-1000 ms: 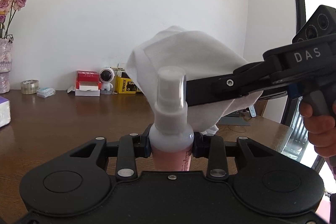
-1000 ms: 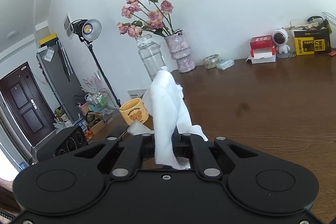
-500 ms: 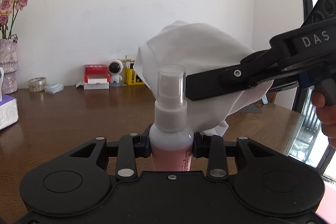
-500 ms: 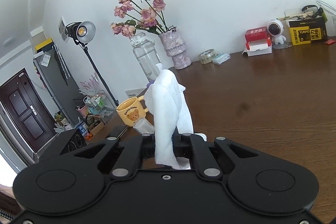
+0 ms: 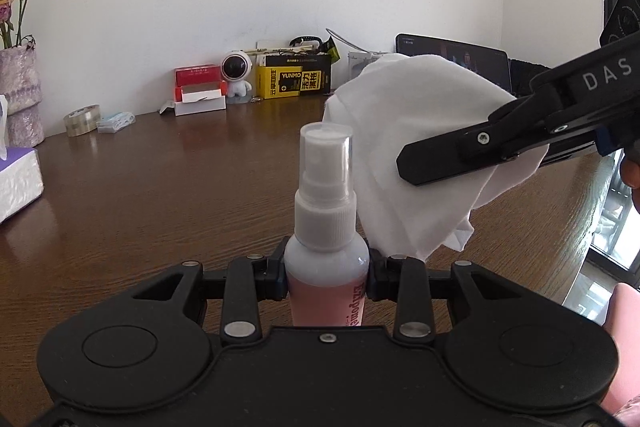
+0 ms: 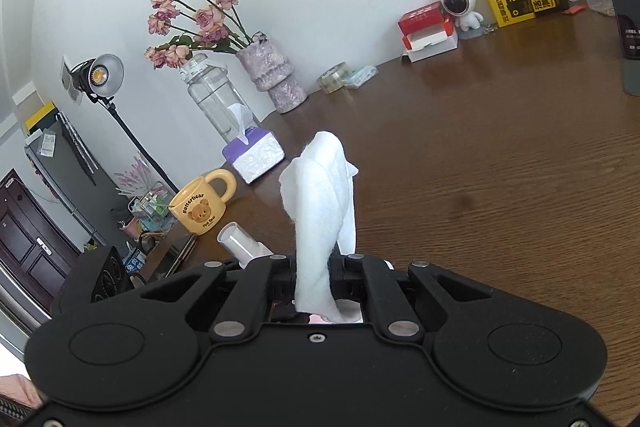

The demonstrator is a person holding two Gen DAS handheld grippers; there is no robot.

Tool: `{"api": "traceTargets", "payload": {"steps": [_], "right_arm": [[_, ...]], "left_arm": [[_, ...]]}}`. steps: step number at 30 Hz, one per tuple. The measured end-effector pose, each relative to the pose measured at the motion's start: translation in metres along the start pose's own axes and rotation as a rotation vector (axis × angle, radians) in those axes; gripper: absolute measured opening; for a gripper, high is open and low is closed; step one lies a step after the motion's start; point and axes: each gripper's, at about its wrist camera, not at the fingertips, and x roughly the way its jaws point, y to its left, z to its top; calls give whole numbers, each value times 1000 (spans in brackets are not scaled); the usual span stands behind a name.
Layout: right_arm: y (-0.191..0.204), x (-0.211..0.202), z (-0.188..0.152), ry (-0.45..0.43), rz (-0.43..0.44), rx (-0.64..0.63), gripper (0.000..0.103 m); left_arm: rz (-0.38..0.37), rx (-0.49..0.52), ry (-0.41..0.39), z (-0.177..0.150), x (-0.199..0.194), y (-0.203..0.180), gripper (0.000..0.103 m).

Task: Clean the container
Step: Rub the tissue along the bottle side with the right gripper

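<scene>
Lowered beside the bottle (image 5: pixel 326 227) now, the cloth (image 5: pixel 416 155) is pinched in the right tongs (image 6: pixel 316 281); left tongs (image 5: pixel 327 277) clamp the bottle upright for wiping.

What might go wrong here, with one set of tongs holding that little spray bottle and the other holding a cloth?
The spray bottle is pinched only around its shoulder by the left tongs; a firm wipe might twist it or make it slip. The white cloth in the right tongs hangs loose, so it could snag the clear cap and pull it off.
</scene>
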Motion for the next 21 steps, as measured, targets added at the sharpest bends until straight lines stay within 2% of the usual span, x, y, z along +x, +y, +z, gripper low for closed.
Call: {"api": "traceTargets", "payload": {"steps": [6,21], "right_arm": [[-3,2,-2,-10,-1,10,7],[-15,2,-8,-13,-6,49,9]], "left_arm": [[7,13,32,-3,7,-1,34],[32,55,28,-3,8,-7,35]]}}
